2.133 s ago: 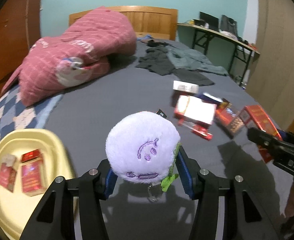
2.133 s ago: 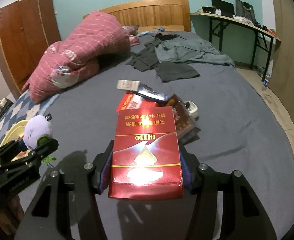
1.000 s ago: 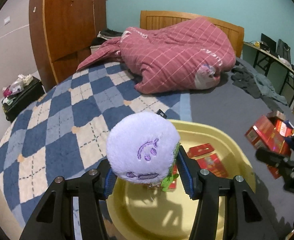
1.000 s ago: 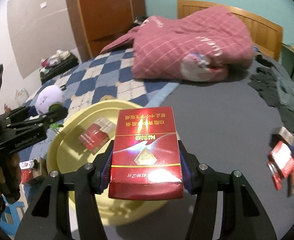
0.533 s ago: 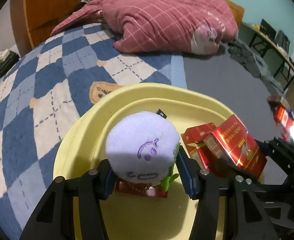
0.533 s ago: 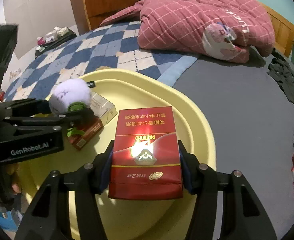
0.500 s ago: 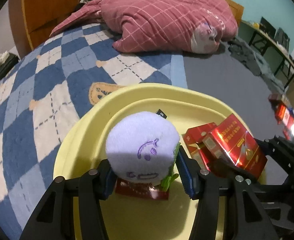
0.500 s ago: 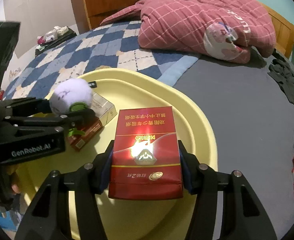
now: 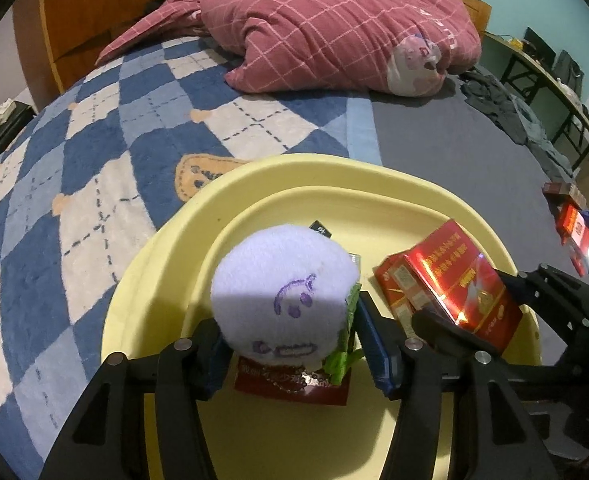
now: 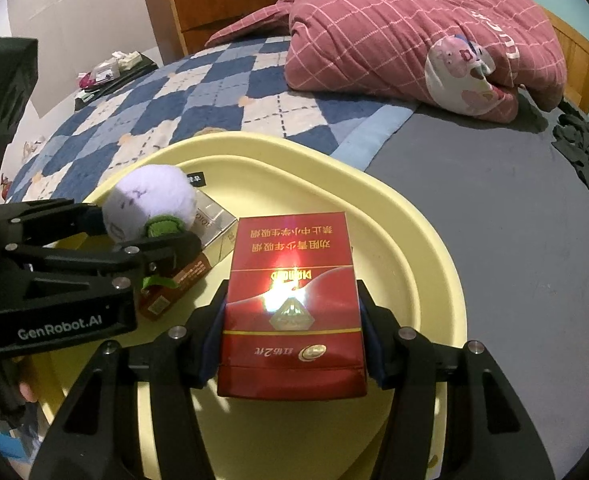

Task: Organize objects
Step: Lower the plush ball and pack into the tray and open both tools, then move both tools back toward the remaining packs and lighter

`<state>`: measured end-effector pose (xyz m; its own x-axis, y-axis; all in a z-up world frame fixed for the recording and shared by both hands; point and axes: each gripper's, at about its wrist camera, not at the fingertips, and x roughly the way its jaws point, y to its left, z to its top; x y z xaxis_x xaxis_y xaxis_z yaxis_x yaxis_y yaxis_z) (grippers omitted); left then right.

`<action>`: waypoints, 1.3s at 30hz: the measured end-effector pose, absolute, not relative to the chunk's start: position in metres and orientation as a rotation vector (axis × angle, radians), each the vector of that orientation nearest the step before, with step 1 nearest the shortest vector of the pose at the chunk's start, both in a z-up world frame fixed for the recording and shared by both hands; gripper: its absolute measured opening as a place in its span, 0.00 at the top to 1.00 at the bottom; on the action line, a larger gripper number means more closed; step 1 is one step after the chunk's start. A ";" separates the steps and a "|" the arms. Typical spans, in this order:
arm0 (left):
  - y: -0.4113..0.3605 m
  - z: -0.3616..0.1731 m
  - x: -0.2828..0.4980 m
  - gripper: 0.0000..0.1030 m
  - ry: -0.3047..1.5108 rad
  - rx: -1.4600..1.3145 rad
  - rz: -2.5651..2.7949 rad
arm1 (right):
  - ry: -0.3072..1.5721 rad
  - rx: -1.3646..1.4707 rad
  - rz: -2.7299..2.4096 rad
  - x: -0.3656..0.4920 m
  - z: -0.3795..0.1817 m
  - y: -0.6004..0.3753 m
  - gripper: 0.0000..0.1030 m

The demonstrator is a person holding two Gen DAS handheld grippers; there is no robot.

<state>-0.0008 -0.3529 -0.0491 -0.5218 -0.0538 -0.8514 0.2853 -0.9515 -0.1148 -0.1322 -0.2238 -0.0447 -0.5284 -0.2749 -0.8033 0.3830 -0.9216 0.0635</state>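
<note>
Both grippers carried from grey sheet to over yellow tray (image 9: 162,248), seemingly lower now

"GenRobot.AI" in white on the left gripper (image 10: 134,240) body; "DIAMOND", upside down, on the red box (image 10: 292,304).

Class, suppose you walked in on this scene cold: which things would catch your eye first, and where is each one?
First the pale purple plush ball, clamped in the left gripper over the yellow tray. Next the glossy red box, gripped by the right gripper above the same tray, beside smaller packs already lying in it. Behind them a pink checked quilt is heaped on the bed.
</note>
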 end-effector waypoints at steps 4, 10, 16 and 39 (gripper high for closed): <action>-0.348 -0.046 0.005 0.30 0.348 1.391 -2.564 | 0.213 1.237 -2.462 -0.129 -0.043 -0.225 0.31; -0.348 -0.024 0.022 0.00 0.441 1.259 -2.623 | 0.174 1.143 -2.461 -0.120 -0.024 -0.220 0.00; -0.346 0.011 0.038 0.00 0.464 1.170 -2.654 | 0.183 1.092 -2.526 -0.110 0.002 -0.205 0.00; -0.154 0.033 0.026 0.00 0.450 1.252 -2.956 | 0.023 1.091 -2.831 -0.022 0.040 -0.008 0.00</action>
<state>0.0260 -0.1542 0.0332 -0.6973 0.1985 -0.6888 0.0154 -0.9565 -0.2912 -0.0217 -0.0077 0.0398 -0.7362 -0.0942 -0.6701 0.1053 -0.9941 0.0241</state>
